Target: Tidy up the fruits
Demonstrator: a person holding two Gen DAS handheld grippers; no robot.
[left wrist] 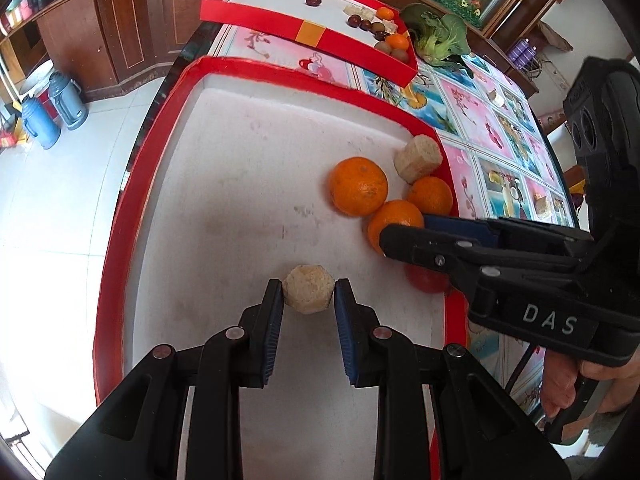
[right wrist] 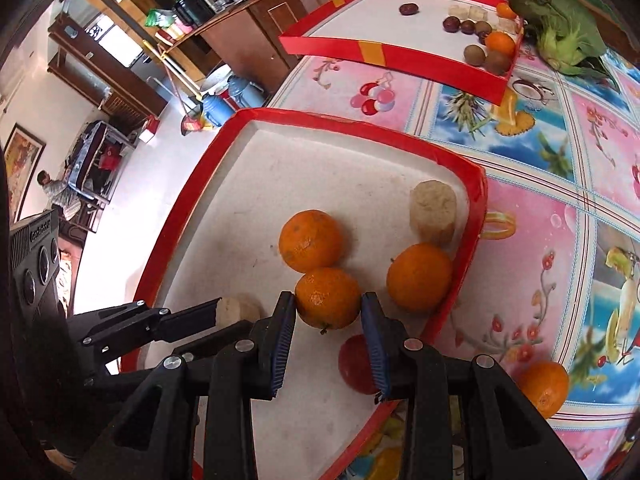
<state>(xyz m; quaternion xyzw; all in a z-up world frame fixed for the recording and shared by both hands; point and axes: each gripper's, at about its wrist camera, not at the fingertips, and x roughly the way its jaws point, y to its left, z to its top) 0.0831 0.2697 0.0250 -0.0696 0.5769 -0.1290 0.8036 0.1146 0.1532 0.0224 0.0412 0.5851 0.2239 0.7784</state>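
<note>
1. A flowered, fruit-printed tablecloth (right wrist: 560, 168) covers the table; wooden cabinets (left wrist: 132, 36) line the room.
2. The right gripper (right wrist: 328, 308), marked "DAS", pinches an orange (right wrist: 327, 298).
3. The left gripper (left wrist: 309, 290) pinches a pale chunk (left wrist: 308, 289); both sit over the near red tray (left wrist: 116, 216).

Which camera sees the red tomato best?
The right wrist view: the tomato shows between the right gripper fingers, below the held orange. In the left wrist view it peeks from under that gripper.

Three oranges (right wrist: 311, 240) and a cake piece (right wrist: 434, 213) are sitting in the near tray (right wrist: 192, 200) at the frame's centre. A second tray (right wrist: 332, 46) is lying behind it on the counter (right wrist: 540, 184), toward the upper right.
</note>
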